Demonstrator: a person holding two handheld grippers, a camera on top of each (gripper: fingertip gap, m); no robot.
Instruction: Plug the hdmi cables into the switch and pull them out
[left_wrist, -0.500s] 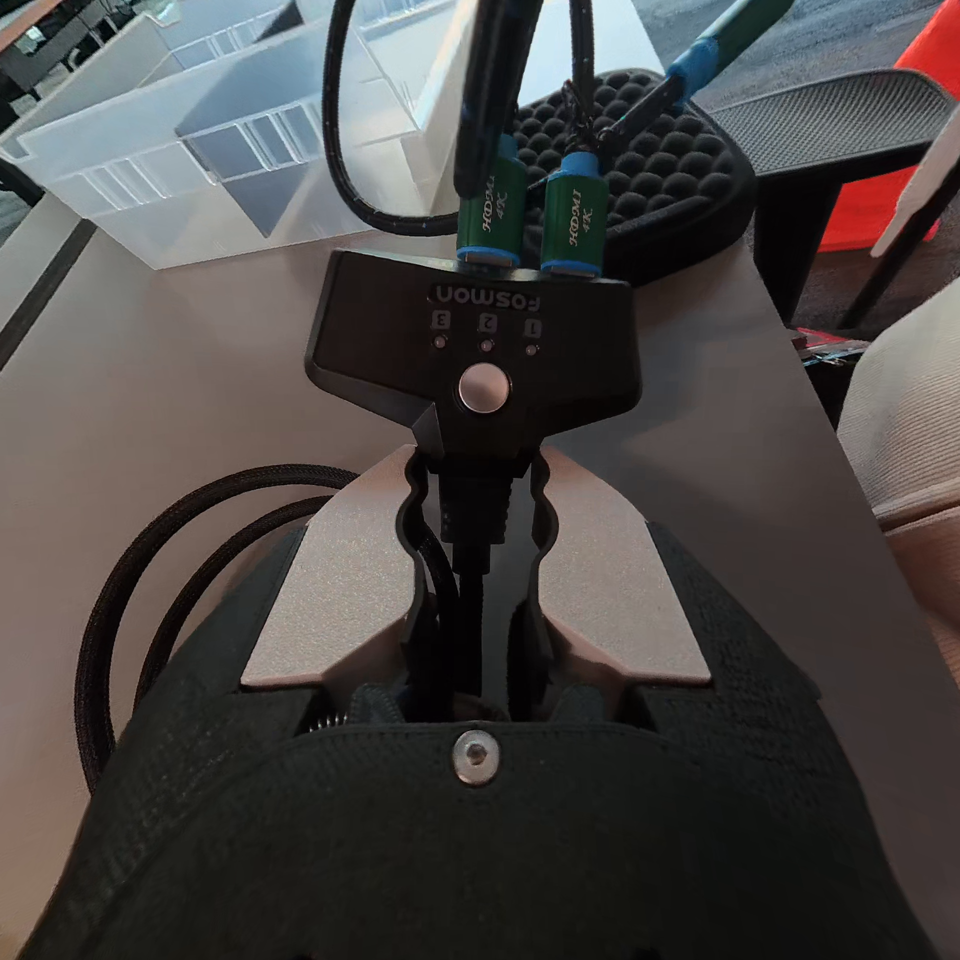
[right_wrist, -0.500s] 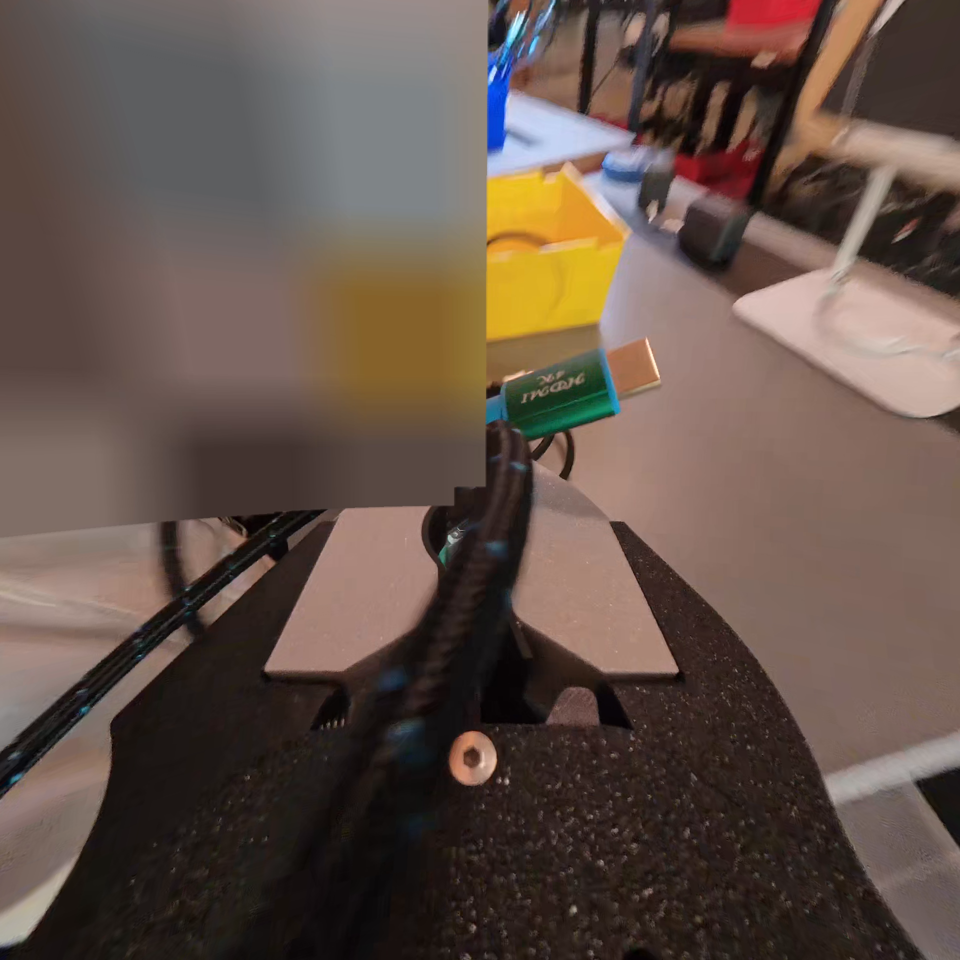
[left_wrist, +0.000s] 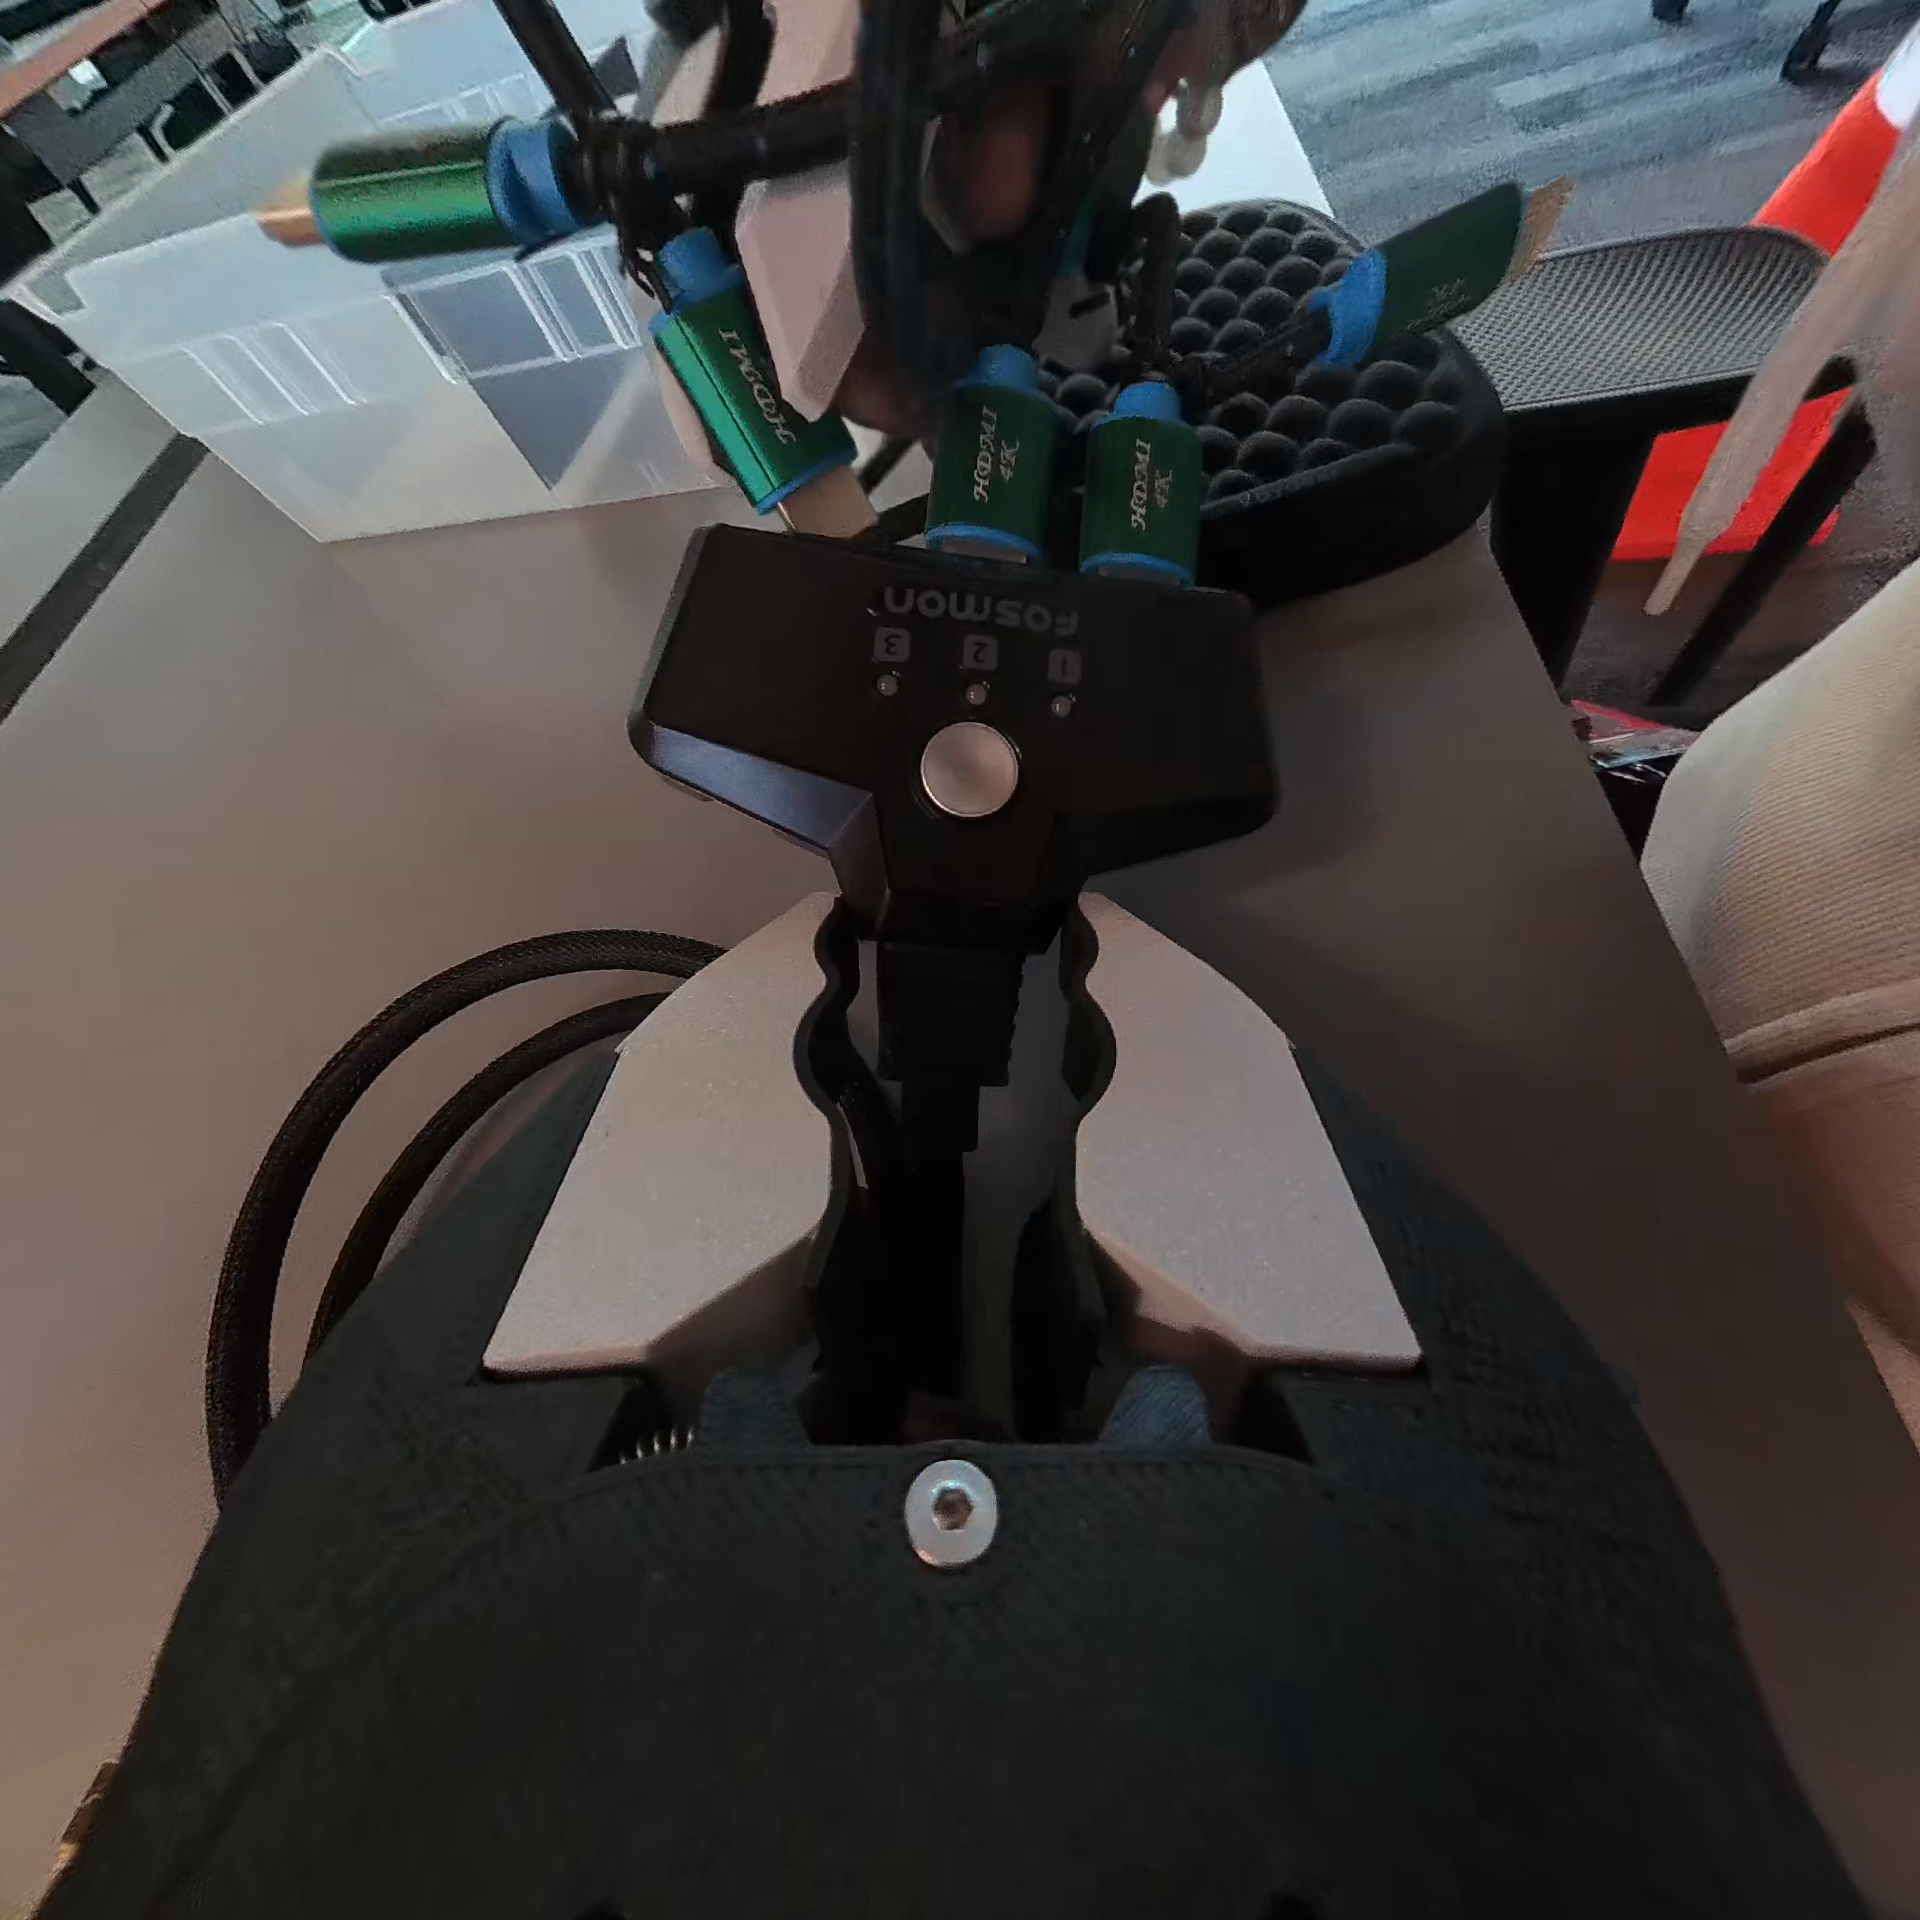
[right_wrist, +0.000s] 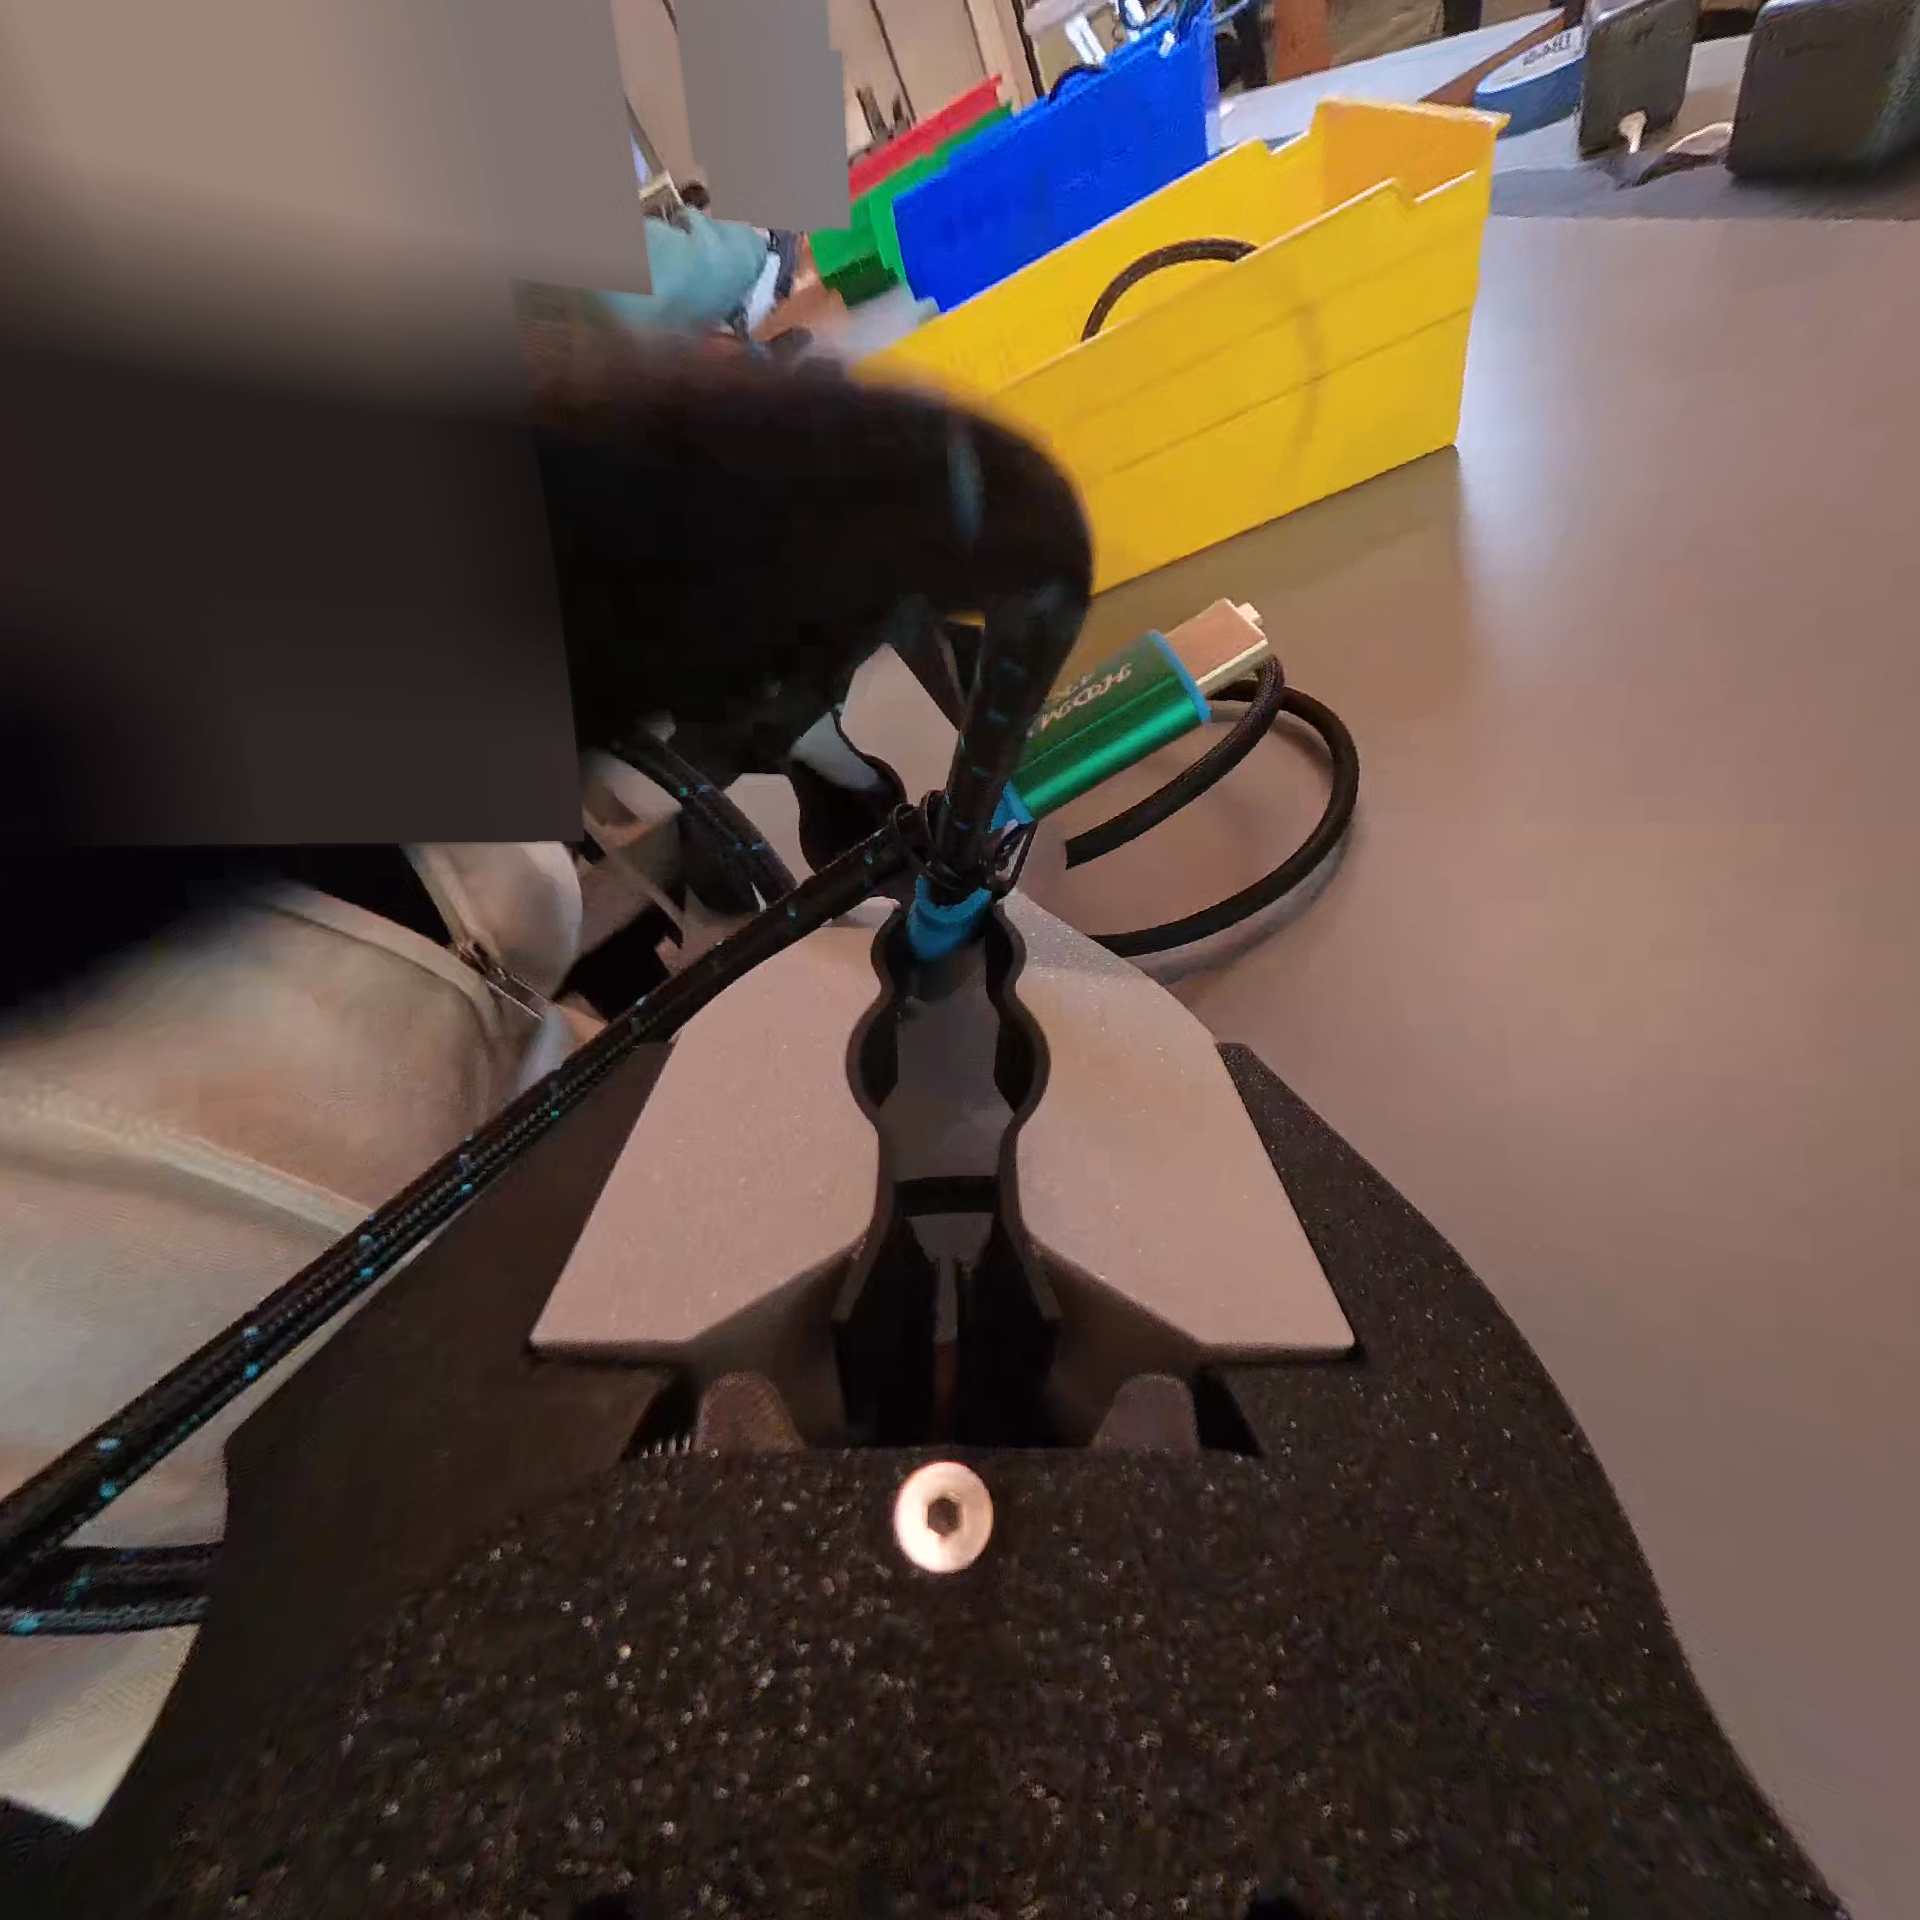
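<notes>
The black HDMI switch (left_wrist: 956, 707) lies on the grey table (left_wrist: 312, 779). My left gripper (left_wrist: 961, 925) is shut on its tail end. Two green HDMI plugs (left_wrist: 992, 468) (left_wrist: 1138, 488) sit in its two right ports. A third green plug (left_wrist: 753, 405) hangs tilted, its gold tip at the left port's edge. My right gripper (right_wrist: 940, 935) is shut on that plug's blue collar (right_wrist: 935, 920); the plug body is hidden under the fingers. Loose green cable ends (left_wrist: 405, 203) (left_wrist: 1455, 270) dangle above; one also shows in the right wrist view (right_wrist: 1117, 717).
A clear plastic bin (left_wrist: 312, 343) stands at the back left and a black foam pad (left_wrist: 1351, 416) behind the switch. A black cable (left_wrist: 312, 1143) loops left of my left gripper. A yellow bin (right_wrist: 1247, 343) and a blue bin (right_wrist: 1060, 177) stand beyond. A person's sleeve (left_wrist: 1818, 883) is at the right.
My right gripper has come in over the switch with the third plug, now at the left port. The loose cable ends swung into view. My left gripper still holds the switch.
</notes>
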